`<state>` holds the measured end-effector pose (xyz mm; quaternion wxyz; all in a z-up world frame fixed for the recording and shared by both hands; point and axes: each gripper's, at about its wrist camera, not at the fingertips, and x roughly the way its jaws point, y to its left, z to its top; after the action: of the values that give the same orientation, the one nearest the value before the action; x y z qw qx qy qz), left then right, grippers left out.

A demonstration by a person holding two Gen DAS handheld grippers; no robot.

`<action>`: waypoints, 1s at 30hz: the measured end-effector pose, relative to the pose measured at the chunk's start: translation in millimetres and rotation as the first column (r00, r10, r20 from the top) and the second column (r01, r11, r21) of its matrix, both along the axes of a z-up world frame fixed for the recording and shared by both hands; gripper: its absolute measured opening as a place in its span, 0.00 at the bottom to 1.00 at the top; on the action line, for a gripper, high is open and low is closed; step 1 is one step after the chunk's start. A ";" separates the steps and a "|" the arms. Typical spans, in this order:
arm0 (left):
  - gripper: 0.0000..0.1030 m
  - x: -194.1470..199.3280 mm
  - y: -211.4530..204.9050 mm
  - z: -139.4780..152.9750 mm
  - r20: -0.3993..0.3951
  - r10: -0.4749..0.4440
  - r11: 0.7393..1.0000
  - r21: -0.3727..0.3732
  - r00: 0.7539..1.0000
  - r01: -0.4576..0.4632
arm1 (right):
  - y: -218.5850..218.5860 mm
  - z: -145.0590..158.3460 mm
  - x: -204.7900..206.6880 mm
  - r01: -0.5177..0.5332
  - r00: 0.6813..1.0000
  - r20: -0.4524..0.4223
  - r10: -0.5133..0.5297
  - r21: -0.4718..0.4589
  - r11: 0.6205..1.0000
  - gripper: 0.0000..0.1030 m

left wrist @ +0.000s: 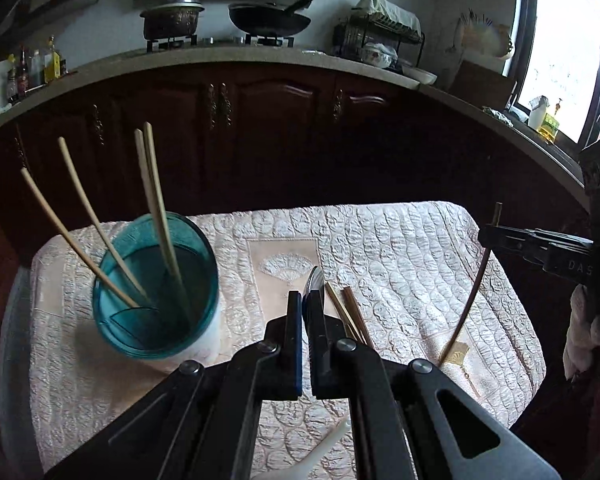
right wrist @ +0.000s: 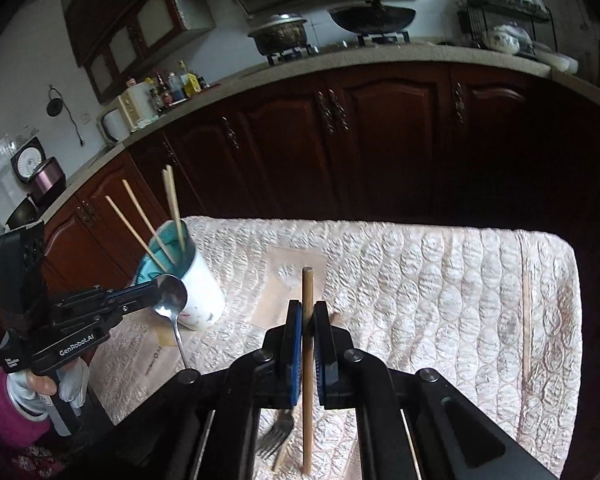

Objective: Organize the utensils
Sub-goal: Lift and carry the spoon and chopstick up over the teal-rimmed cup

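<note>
Spoon and chopstick both lifted, cup still to be reached

Left gripper (left wrist: pixel 307 312) is clamped on a spoon (right wrist: pixel 171 294) just right of the cup (left wrist: pixel 156 288); right gripper (right wrist: pixel 308 322) pinches a chopstick (right wrist: pixel 307 360) further right. The spoon's narrow grip could pivot, or either piece strike the chopsticks already leaning in the cup and tip it

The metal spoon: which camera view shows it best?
The right wrist view shows it best: the metal spoon appears from the side, bowl and handle both visible, pinched by the left hand-held gripper. In the left wrist view only the bowl's tip peeks out between that hand-held gripper's own fingers.
</note>
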<state>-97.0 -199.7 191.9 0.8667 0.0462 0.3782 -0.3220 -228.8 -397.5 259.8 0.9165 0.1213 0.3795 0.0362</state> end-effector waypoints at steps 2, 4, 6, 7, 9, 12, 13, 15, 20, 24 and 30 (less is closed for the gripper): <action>0.02 0.4 5.2 4.4 0.010 0.010 1.000 -0.003 1.000 -0.010 | 8.2 9.5 6.0 -0.007 1.000 0.015 0.007 -0.006 1.000 0.07; 0.02 1.0 11.0 9.2 0.018 0.021 1.000 -0.006 1.000 -0.021 | 14.1 19.1 9.6 -0.014 0.999 0.036 0.015 -0.013 1.000 0.07; 0.02 1.5 21.1 17.5 0.029 0.032 0.999 -0.009 0.999 -0.032 | 20.4 29.0 12.1 -0.030 0.998 0.049 0.030 -0.019 0.999 0.07; 0.02 2.3 24.3 20.3 0.034 0.038 0.999 -0.011 0.999 -0.038 | 24.4 34.2 14.5 -0.036 0.998 0.056 0.038 -0.029 0.999 0.07; 0.02 3.7 30.3 25.9 0.046 0.049 0.999 -0.015 0.998 -0.049 | 30.7 42.3 17.9 -0.048 0.996 0.067 0.051 -0.040 0.998 0.07; 0.02 7.2 37.3 34.6 0.064 0.069 0.997 -0.021 0.996 -0.068 | 42.1 54.5 25.5 -0.071 0.993 0.086 0.075 -0.051 0.996 0.07; 0.02 9.3 41.8 38.6 0.069 0.079 0.997 -0.025 0.995 -0.077 | 45.3 57.0 28.2 -0.077 0.993 0.090 0.082 -0.054 0.996 0.07; 0.02 12.8 47.9 44.5 0.078 0.093 0.995 -0.030 0.993 -0.091 | 53.9 65.7 35.2 -0.096 0.989 0.103 0.102 -0.064 0.993 0.07; 0.02 28.7 72.2 66.9 0.125 0.150 0.988 -0.041 0.981 -0.146 | 72.2 85.3 49.1 -0.145 0.978 0.137 0.154 -0.078 0.986 0.07; 0.02 44.3 91.1 82.4 0.169 0.204 0.979 -0.038 0.964 -0.200 | 90.6 100.9 63.3 -0.181 0.967 0.164 0.193 -0.087 0.980 0.07; 0.02 69.5 109.2 89.9 0.236 0.284 0.956 0.002 0.929 -0.293 | 113.4 121.7 88.1 -0.225 0.950 0.204 0.234 -0.067 0.972 0.07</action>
<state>-27.6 -90.5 281.8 0.9418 0.0439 0.2826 -0.1765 -140.6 -284.0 381.5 0.9435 0.0522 0.2925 0.1470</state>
